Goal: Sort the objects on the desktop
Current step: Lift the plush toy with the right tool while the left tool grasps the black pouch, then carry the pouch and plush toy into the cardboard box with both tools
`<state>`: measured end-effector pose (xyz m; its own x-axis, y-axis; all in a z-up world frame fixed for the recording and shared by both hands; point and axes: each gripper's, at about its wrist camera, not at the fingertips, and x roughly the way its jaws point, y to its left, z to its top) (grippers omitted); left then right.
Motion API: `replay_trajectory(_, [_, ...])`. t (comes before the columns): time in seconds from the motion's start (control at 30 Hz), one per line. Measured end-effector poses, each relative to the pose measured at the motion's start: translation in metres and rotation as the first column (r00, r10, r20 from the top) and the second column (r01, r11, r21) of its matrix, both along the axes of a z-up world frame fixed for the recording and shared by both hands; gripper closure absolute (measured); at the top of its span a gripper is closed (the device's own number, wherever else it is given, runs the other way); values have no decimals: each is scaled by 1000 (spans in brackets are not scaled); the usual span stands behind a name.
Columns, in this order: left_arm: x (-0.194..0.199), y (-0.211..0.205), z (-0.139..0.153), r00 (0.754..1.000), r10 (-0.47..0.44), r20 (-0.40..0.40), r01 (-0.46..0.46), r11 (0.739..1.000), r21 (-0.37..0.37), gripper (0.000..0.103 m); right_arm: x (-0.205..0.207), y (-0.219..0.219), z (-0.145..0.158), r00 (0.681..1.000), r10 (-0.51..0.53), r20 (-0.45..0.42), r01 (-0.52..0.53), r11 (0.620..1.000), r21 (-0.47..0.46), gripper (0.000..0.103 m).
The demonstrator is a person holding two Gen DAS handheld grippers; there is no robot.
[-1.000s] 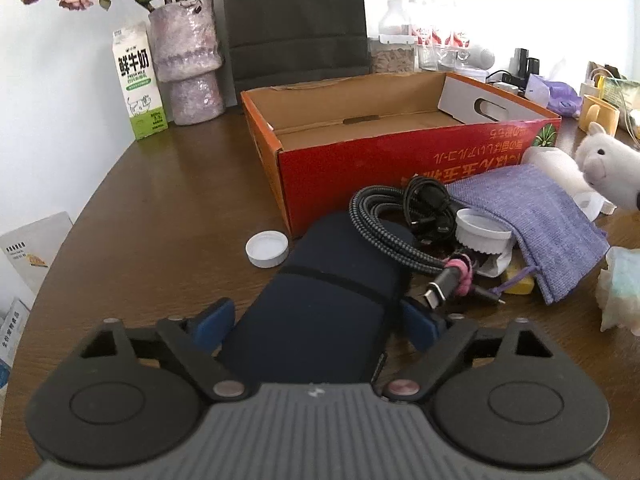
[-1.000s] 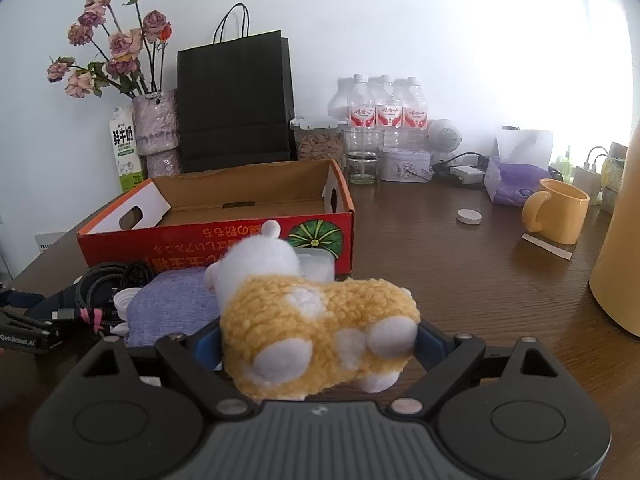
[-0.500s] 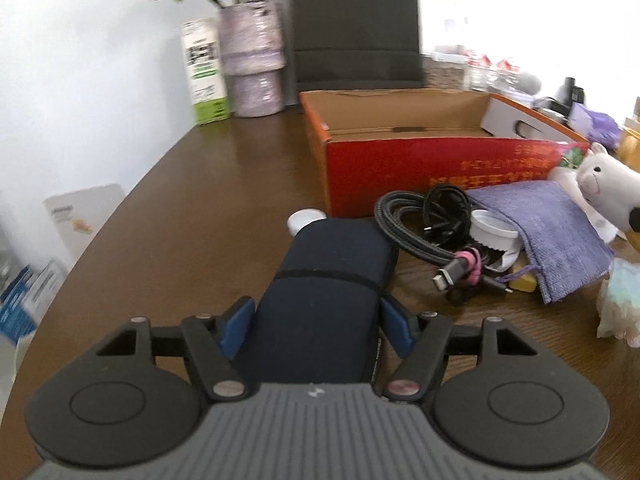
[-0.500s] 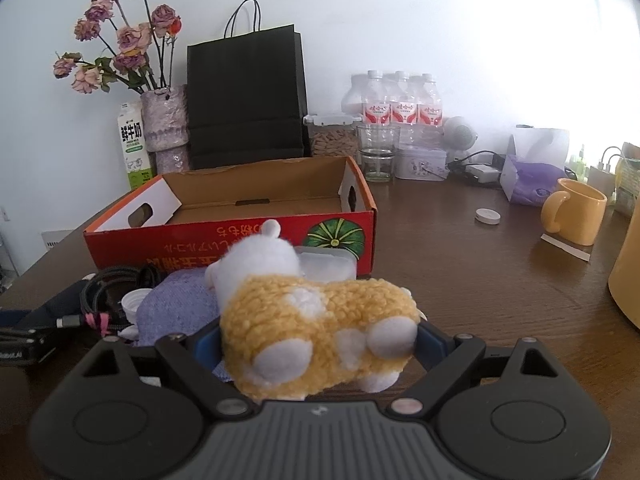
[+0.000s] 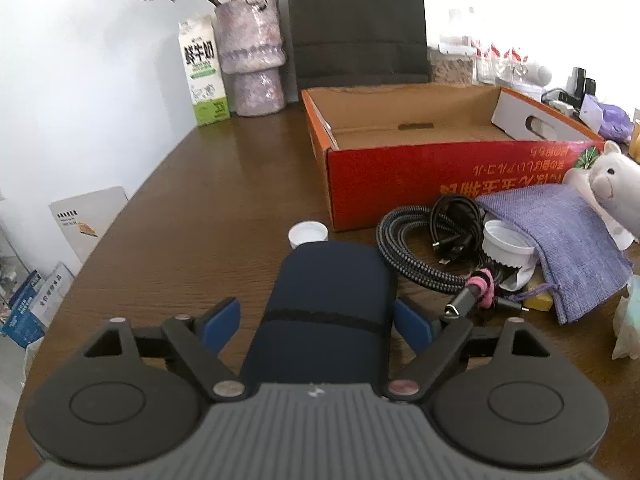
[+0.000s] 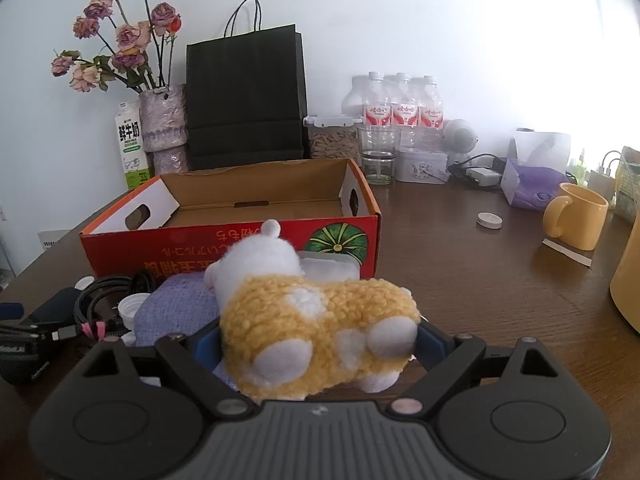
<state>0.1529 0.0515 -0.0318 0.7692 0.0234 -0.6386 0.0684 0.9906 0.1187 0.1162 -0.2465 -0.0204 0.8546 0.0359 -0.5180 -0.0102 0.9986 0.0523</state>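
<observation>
L view: my left gripper point(image 5: 318, 322), jaws just reopened, straddles navy case point(image 5: 328, 308). R view only: right gripper point(image 6: 316, 344) clamps plush sheep point(image 6: 316, 320); yellow mug point(image 6: 576, 216).

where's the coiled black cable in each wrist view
Left wrist: the coiled black cable lies right of centre, in front of the red box, beside the purple pouch.
Right wrist: the cable sits at the left edge, low, left of the pouch.
Shared landmark: the red box.
</observation>
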Motion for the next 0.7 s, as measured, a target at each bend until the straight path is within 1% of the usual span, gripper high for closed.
replay_trajectory(0.1, [5,-1,-5,999,4,-38,-3,1000,1,17,0,-1,0,1000,2,1,-2,1000,0,11])
replay_trajectory(0.13, [6,-1,-6,999,4,-35,-5,1000,-9,17,0,-1,0,1000,3,1,-3,1000,1,11])
replay_trajectory(0.23, [9,5,-6,998,13,-58,-16,999,-51,17,0,0,0,1000,8,-1,-8,1000,-1,11])
replay_trajectory(0.27, [10,7,-6,997,13,-70,-18,997,-72,18,0,0,0,1000,10,-1,-10,1000,-1,11])
replay_trajectory(0.3, [11,11,-5,997,11,-82,-19,995,-102,23,-1,0,0,1000,12,-1,-12,1000,0,11])
replay_trajectory(0.33, [11,11,-4,996,16,-84,-25,994,-104,27,-1,0,0,1000,14,-1,-14,1000,1,11])
replay_trajectory(0.43, [10,13,-1,996,31,-85,-40,993,-113,32,-1,0,1,1000,18,0,-18,1000,3,11])
replay_trajectory(0.7, [4,13,4,995,47,-85,-56,993,-103,35,-4,-1,2,1000,30,6,-30,1000,8,11])
